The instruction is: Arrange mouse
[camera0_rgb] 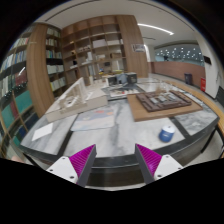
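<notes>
Your two-finger gripper (114,160) stands wide open and empty (magenta pads apart) above the pale marble-topped table (100,125), presumably searching; no mouse is discernible.

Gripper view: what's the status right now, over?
Tool open, holding nothing, above the table. No mouse in sight. Blue round object on the table ahead, to the right; nothing between the fingers.

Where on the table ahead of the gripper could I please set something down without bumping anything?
The pale tabletop just beyond the open gripper looks bare, between the white sheet at one side and the blue roll at the other. Farther back it is crowded: the brown board with dark trays, and clutter near the bookshelves.
</notes>
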`<state>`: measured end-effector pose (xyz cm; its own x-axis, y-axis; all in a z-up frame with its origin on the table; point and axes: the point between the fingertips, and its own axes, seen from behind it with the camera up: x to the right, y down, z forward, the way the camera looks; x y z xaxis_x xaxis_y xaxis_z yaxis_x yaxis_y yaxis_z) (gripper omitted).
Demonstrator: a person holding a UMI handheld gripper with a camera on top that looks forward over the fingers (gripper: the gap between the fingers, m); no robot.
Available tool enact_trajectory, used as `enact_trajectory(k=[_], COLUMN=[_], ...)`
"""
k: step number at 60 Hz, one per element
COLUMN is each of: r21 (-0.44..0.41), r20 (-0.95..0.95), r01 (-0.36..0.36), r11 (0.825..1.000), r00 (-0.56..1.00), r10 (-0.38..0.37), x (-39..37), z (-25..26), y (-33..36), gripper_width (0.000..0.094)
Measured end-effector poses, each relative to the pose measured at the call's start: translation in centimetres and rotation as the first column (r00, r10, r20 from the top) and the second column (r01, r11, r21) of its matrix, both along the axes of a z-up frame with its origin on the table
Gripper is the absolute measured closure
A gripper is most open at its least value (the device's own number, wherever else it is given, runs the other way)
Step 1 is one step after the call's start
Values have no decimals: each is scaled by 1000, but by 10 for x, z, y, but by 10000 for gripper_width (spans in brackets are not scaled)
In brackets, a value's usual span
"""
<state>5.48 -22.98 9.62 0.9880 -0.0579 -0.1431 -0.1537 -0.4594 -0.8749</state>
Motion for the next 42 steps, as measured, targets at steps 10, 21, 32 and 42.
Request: enact_trajectory(k=[10,21,32,42], r21=[1,-27,-89,-87], r20=[-5,-42,-26,11], r01=[137,196,175,220], r11=[991,980,981,971], r00=[991,980,984,975], r10=[-137,-197,-178,-220], x=[118,204,222,235], z=[-22,-59,-98,-100], y=[-4,34,89,138], gripper_width=[139,140,147,174])
